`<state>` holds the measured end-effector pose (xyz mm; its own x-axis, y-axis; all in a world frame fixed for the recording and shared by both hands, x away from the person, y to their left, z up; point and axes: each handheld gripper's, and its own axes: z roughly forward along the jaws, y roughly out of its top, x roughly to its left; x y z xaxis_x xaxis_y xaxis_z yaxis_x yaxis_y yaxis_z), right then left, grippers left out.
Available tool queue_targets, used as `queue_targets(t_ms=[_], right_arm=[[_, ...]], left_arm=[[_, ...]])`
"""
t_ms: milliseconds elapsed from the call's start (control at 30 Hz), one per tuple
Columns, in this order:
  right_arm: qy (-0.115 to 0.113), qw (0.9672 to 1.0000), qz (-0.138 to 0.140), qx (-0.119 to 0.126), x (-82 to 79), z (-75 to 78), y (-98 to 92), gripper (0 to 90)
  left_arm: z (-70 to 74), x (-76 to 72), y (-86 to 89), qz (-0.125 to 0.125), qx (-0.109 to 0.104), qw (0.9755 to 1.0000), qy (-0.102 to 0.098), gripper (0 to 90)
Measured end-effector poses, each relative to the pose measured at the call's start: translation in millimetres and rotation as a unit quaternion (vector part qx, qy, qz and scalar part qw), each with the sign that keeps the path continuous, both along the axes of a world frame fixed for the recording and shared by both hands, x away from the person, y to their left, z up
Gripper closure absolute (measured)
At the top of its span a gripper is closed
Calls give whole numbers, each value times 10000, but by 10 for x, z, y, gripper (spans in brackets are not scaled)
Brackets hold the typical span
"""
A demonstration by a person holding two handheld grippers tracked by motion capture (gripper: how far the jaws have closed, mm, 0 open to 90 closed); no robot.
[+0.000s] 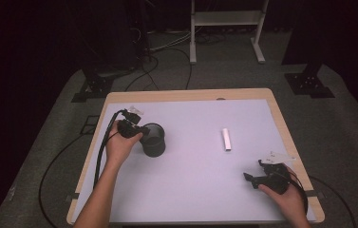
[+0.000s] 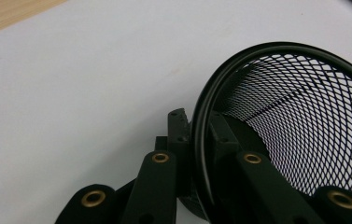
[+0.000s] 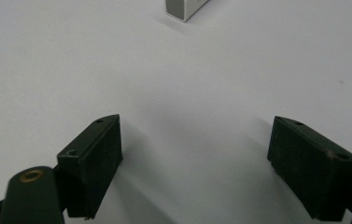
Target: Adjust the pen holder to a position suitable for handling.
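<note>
A black wire-mesh cup (image 1: 154,139) stands on the left half of the white table (image 1: 200,190). My left gripper (image 1: 138,129) is shut on the cup's rim: in the left gripper view the black rim (image 2: 204,140) passes between the two jaws, one pad inside the mesh wall (image 2: 304,126) and one outside. A small white block (image 1: 226,138) lies flat right of the table's middle, and its near end (image 3: 183,8) shows at the top of the right gripper view. My right gripper (image 1: 255,172) rests near the table's front right, open, with bare table between its fingers (image 3: 94,158).
A light wooden border (image 1: 290,137) frames the white table top. Beyond the table are grey floor, black cables (image 1: 153,71), stand feet (image 1: 309,83) and a white frame (image 1: 226,28).
</note>
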<state>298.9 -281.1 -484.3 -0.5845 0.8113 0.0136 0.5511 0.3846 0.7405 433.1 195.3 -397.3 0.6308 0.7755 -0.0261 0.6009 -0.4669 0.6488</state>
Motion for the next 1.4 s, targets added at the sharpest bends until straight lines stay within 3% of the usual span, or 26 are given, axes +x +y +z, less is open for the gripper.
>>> queue_targets(t_ms=[733,1167,1400], right_arm=[[-2,10000,1,-4,0,0,0,168],[-1,10000,3,-3,0,0,0,168],[-1,10000,-5,6,-1,0,1,168]], left_arm=[[220,-327,-163,-465,-207,9986,-146,832],[265,-540,-374,-846,-220,9959,-237,831],[231,-618,-501,-1030,-266,9942,-155,831]])
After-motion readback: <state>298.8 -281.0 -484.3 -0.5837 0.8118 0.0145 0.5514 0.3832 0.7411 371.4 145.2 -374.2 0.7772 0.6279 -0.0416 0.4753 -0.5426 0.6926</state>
